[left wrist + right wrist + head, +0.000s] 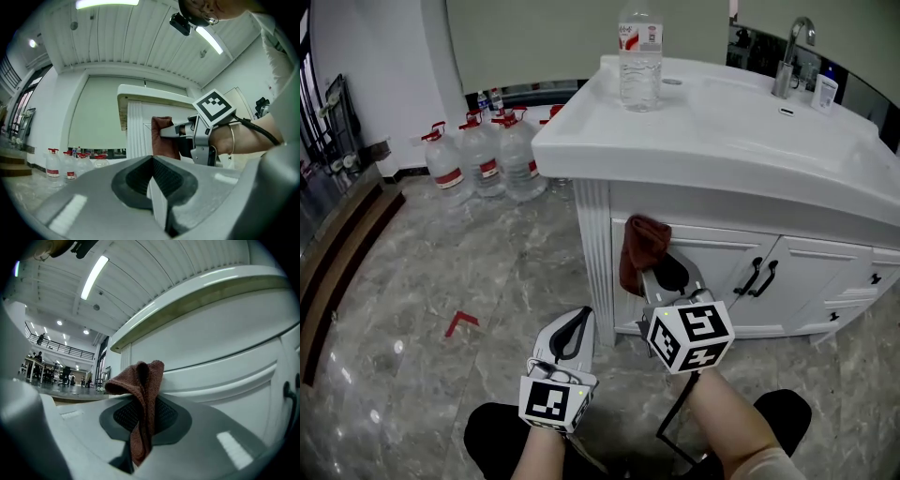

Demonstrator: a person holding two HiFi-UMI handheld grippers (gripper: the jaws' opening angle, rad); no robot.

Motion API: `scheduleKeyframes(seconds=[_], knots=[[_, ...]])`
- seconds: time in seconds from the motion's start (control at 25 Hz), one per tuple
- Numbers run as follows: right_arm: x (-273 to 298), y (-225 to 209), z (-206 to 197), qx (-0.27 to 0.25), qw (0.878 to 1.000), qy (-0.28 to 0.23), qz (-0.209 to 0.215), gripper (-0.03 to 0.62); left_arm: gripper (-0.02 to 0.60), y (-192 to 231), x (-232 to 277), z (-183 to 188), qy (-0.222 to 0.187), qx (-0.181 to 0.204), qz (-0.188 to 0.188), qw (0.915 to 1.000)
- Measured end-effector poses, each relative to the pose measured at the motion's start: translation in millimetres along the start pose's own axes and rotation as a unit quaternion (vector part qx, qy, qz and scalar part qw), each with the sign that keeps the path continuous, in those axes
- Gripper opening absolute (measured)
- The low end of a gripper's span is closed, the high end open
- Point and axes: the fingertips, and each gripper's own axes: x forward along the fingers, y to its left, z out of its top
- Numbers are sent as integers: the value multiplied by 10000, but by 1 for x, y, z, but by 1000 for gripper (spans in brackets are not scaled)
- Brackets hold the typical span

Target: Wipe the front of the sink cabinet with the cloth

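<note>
While right tongs [662, 270] clamp bunched rust-brown cloth [641, 246] against cabinet front [717, 267], left tongs [579, 317] closed, empty.
</note>
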Motion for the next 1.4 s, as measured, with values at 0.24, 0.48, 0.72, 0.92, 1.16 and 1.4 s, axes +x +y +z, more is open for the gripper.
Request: scheduleKeyframes(seconds=[0.24, 0.48, 0.72, 0.92, 1.16, 1.4], knots=[[-41, -56, 10, -105, 9986, 50, -519, 75, 0, -32, 12, 12, -75, 56, -197, 9998], [-89, -120, 15, -51, 9937, 80, -1117, 75, 0, -80, 26, 16, -181, 83, -572, 9982], [-118, -163, 23, 153, 9886, 169, -1490, 75, 0, -126, 39, 11, -178, 301, -956, 9948], [-131, -172, 28, -102, 9858, 222, -1661, 75, 0, -132, 46, 2, -127, 40, -965, 9952], [-118, -132, 11, -330, 9905, 239, -1311, 77, 0, -118, 42, -10, -83, -68, -886, 9960], [-65, -52, -43, -166, 9973, 512, -496, 75, 0, -61, 17, -15, 29, -146, -308, 9994]])
